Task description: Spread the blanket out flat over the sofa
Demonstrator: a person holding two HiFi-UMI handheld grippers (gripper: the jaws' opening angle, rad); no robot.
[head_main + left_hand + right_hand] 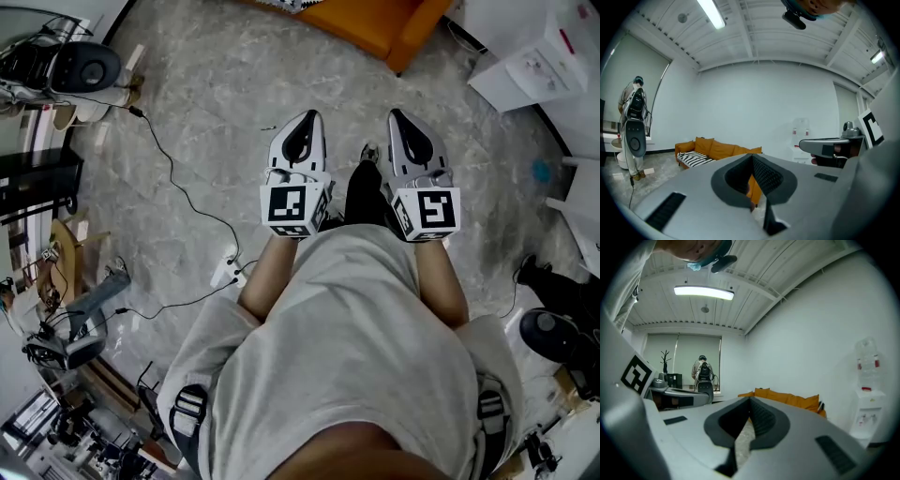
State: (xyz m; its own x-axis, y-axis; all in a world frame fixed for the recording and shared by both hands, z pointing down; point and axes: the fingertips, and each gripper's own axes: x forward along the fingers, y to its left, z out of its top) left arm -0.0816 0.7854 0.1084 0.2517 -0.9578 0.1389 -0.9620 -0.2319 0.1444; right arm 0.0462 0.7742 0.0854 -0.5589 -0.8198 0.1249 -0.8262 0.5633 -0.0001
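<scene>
L tongs and R tongs are both shut tight w/ nothing held. They point at the sofa at top of frame, well apart from it. The striped blanket lies on the sofa's left seat.

Risks:
- Arriving w/ tongs shut means no grab.
- Pinching one fold only would drag it crooked.
- The cable at left could snag a foot.

Room: grey marbled floor, white walls, gear at left edge, boxes upper right.
</scene>
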